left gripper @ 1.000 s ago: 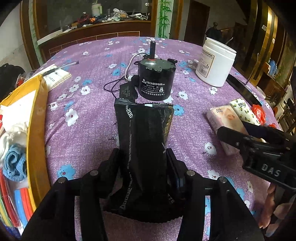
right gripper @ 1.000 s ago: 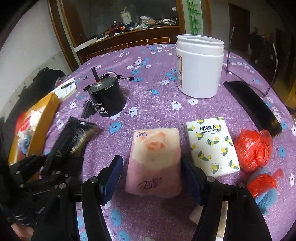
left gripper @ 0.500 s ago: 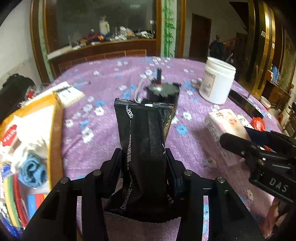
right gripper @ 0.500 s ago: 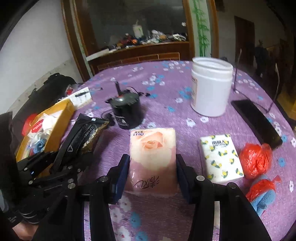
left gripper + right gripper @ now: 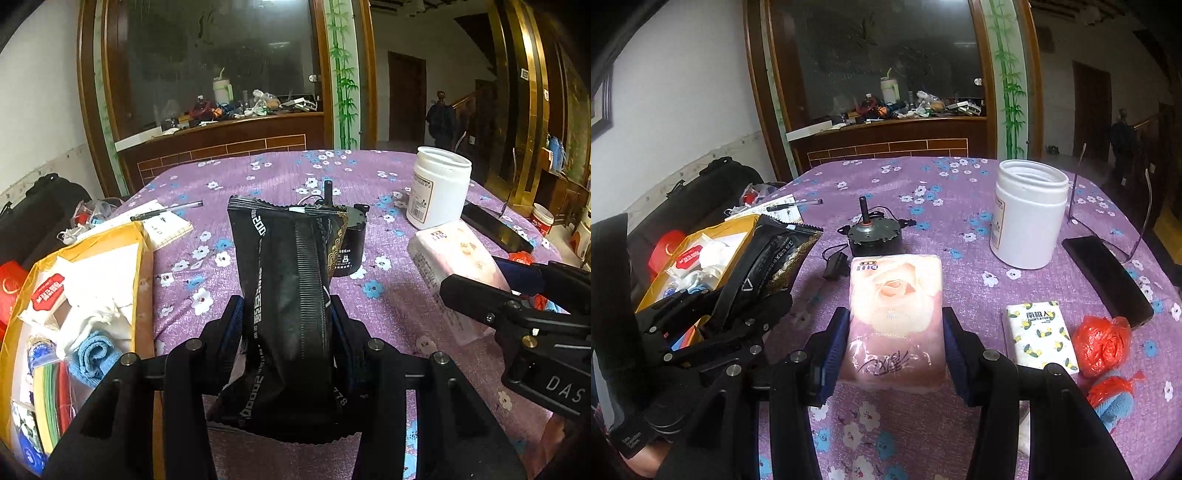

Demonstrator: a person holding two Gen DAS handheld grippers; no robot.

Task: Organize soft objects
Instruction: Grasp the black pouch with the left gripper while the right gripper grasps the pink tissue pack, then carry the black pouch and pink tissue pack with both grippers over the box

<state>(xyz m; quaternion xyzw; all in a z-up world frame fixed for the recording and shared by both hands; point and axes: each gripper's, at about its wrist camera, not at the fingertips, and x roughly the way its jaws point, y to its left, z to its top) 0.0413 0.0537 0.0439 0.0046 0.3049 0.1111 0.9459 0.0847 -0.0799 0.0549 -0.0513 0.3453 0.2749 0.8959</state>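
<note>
A black foil pouch (image 5: 291,277) stands upright between the pads of my left gripper (image 5: 286,321), which is shut on it and holds it above the purple flowered tablecloth (image 5: 258,173). My right gripper (image 5: 894,347) is shut on a pink rose-printed tissue pack (image 5: 895,295), its blue pads pressing both sides, and the pack is off the table. This same pack (image 5: 454,254) appears at the right of the left wrist view. A yellow box (image 5: 142,258) with a blue cloth and white tissues inside sits at the table's left edge.
A black motor (image 5: 873,236) with a shaft and cable stands mid-table, a white jar (image 5: 1027,218) behind it to the right. Another tissue pack (image 5: 1039,336), red plastic bags (image 5: 1102,343) and a black flat case (image 5: 1108,280) lie at the right. A notepad with a pen (image 5: 166,221) lies at the left.
The right jaws closed onto the pink tissue pack, then lifted it. The left gripper raised the black pouch off the table. Both views have tilted upward.
</note>
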